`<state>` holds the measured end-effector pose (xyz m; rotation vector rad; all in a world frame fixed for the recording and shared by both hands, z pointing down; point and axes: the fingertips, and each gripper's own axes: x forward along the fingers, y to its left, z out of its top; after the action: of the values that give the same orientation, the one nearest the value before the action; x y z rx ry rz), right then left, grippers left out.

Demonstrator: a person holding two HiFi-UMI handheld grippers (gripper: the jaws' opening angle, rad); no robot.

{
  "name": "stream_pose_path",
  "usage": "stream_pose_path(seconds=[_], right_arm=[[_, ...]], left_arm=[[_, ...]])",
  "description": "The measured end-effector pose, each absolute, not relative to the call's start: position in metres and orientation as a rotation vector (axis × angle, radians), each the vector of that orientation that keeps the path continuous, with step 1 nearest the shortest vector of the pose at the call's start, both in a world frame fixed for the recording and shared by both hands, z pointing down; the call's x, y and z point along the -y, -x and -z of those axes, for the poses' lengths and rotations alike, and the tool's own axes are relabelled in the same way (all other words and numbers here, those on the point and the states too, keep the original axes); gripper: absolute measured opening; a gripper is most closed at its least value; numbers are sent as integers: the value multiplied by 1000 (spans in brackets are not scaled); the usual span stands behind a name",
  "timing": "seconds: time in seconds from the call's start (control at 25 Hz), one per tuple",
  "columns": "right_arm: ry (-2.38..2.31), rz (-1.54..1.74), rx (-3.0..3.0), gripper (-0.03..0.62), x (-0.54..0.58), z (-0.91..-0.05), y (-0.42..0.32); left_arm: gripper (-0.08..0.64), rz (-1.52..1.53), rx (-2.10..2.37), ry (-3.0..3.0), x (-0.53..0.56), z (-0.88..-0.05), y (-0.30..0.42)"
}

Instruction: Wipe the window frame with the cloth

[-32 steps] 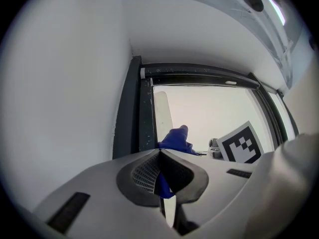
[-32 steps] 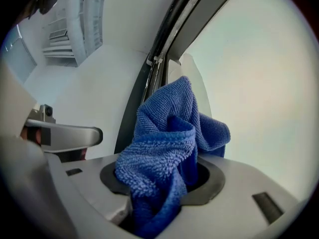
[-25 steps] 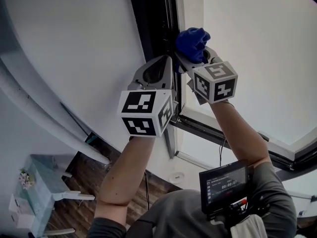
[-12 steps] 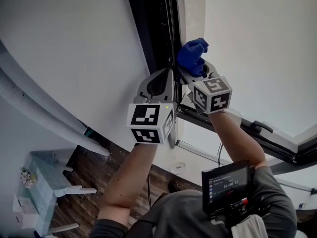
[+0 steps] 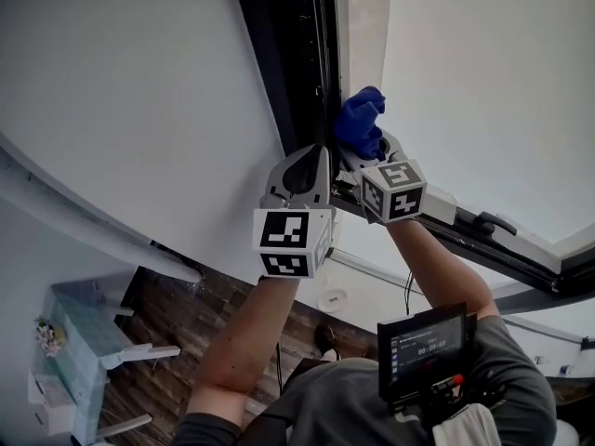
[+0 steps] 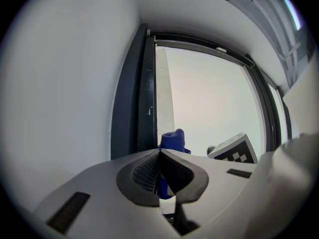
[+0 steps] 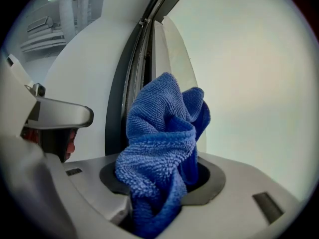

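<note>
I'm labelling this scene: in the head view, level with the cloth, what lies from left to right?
White wall → dark window frame → crumpled blue terry cloth → pale window pane.

I hold both forearms raised, grippers side by side and close together. My left gripper has its jaws pressed together (nothing between them); my right gripper clamps a bunched blue cloth.
</note>
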<state>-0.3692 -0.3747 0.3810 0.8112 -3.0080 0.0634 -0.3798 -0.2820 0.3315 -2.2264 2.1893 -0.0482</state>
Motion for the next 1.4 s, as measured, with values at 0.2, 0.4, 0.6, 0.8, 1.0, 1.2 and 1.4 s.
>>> stream_pose_path(seconds=[0.2,0.4,0.6,0.8,1.0,1.2,1.4], right_arm=[[-807,-116,2915,215,374,-423,369],[-801,-201,2820,216,374,-470,369],[-797,-277,2744,216,374,-506,366],[-780,-350,2679,215,373,-526,362],[-724,-377,2651,215,369,-527,363],[-706,-345,2658,216,359,-507,349],[-696,-301,2703,216,338,-458,315]], left_arm=[[9,81,-2190,2264,281,-357,375],[9,109,-2227,2260,281,-382,379],[9,117,-2239,2287,278,-402,376],[9,141,-2234,2311,276,-418,371],[9,177,-2245,2323,273,-429,368],[9,158,-2233,2319,273,-419,367],[9,166,-2204,2348,255,-426,360]])
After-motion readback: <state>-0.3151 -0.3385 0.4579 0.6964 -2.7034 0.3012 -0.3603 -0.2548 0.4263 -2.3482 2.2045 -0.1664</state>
